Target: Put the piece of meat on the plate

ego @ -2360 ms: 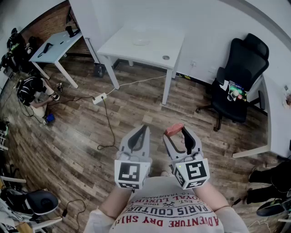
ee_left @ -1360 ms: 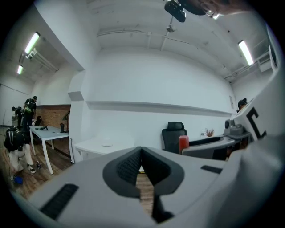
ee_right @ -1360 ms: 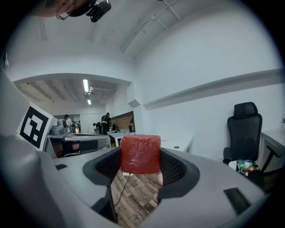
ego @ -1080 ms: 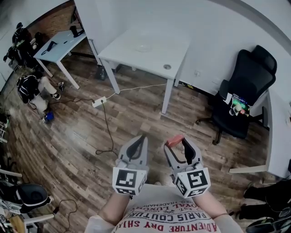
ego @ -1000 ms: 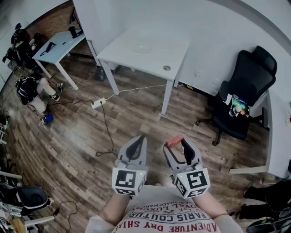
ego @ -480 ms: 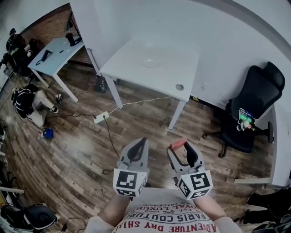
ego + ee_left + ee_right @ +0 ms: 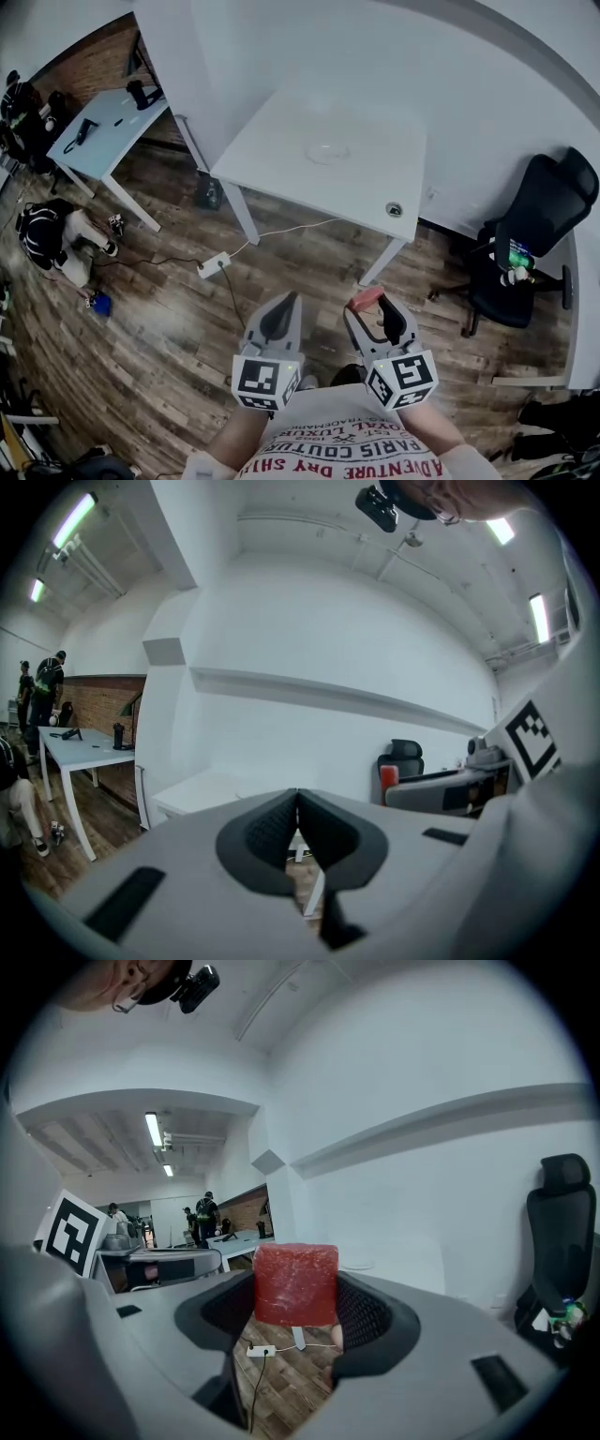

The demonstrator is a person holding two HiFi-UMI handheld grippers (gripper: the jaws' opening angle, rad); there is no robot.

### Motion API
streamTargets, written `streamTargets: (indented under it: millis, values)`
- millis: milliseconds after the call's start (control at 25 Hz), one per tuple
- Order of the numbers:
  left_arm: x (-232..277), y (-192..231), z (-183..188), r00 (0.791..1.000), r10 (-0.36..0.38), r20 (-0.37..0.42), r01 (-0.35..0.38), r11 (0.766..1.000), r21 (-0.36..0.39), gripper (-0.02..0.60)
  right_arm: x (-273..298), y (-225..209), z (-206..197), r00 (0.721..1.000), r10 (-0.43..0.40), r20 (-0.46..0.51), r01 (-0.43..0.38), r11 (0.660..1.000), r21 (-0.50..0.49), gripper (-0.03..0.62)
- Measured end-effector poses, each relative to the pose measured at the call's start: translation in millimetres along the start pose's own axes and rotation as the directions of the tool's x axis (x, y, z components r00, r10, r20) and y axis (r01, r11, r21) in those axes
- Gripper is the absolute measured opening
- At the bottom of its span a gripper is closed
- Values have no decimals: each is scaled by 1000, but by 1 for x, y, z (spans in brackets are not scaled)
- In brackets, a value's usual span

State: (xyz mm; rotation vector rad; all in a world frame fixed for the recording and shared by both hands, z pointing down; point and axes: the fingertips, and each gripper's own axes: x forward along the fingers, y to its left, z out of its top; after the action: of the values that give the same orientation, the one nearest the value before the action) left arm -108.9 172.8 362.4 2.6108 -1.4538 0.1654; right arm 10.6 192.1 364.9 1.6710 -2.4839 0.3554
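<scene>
A red block of meat (image 7: 295, 1284) is clamped between the jaws of my right gripper (image 7: 298, 1302); in the head view the meat (image 7: 365, 299) shows at the tip of that right gripper (image 7: 367, 305). My left gripper (image 7: 284, 302) is held beside it, shut with nothing in it, and its jaws meet in the left gripper view (image 7: 297, 808). A pale round plate (image 7: 327, 152) lies on the white table (image 7: 281, 164) ahead, well beyond both grippers. Both grippers hang over the wooden floor in front of the person's shirt.
A black office chair (image 7: 536, 230) stands to the right of the table. A power strip (image 7: 214, 265) with a cable lies on the floor under the table's front. A second table (image 7: 98, 127) and people stand at the far left.
The white table with the plate has come nearer and more to the centre of the head view. Both grippers hold the same pose, the right still shut on the meat.
</scene>
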Motion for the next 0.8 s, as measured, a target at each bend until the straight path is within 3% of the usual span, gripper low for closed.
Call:
streamTargets:
  millis: [320, 800]
  values:
    - [76, 36, -2, 999, 27, -31, -27, 1000, -5, 7, 85, -41, 6, 999, 47, -23, -47, 999, 20, 278]
    - [264, 63, 61, 997, 79, 12, -79, 997, 1, 6, 214, -158, 71, 987, 155, -41, -155, 988, 2, 278]
